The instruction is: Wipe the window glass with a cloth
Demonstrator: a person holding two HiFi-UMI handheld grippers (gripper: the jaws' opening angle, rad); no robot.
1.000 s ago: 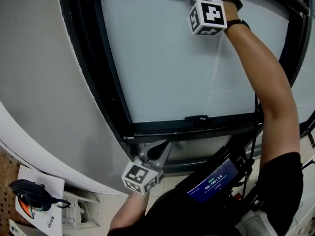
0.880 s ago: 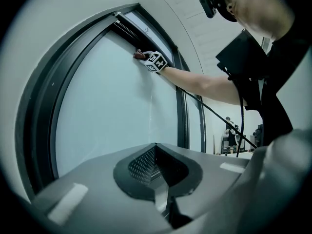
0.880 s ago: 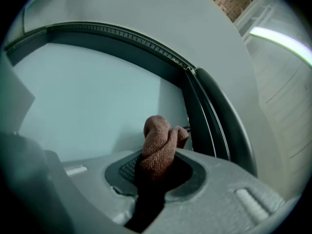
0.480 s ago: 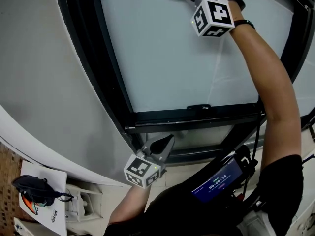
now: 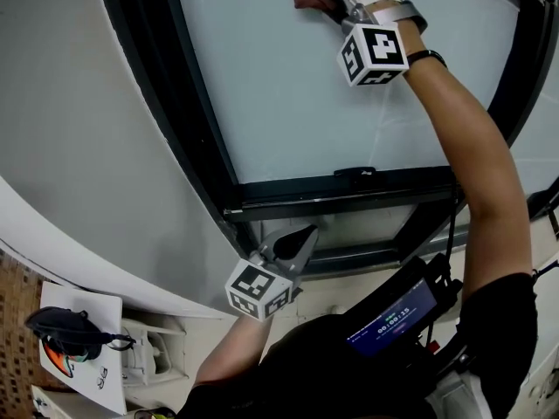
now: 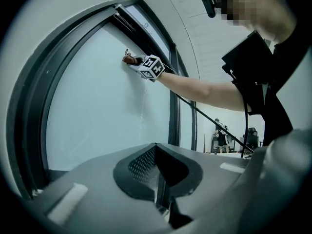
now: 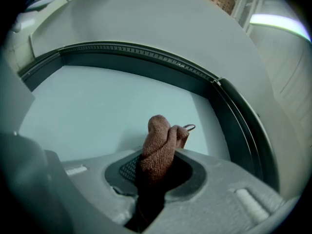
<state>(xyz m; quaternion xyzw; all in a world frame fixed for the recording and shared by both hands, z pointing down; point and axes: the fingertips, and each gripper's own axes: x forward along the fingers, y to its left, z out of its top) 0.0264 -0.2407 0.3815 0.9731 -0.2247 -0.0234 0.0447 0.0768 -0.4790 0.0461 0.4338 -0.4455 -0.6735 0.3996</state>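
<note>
Protruding from right claw (image 7: 158, 172): cloth (image 7: 160, 147)

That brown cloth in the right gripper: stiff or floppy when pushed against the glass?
Probably floppy: the cloth bunches into soft folds beyond the right gripper. Its knitted weave looks light, and likely drags rather than slips on the window glass.

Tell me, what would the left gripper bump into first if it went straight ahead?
Most likely the window glass, near its dark frame: the left gripper points at the pane with nothing in between. Depth is hard to judge here.
</note>
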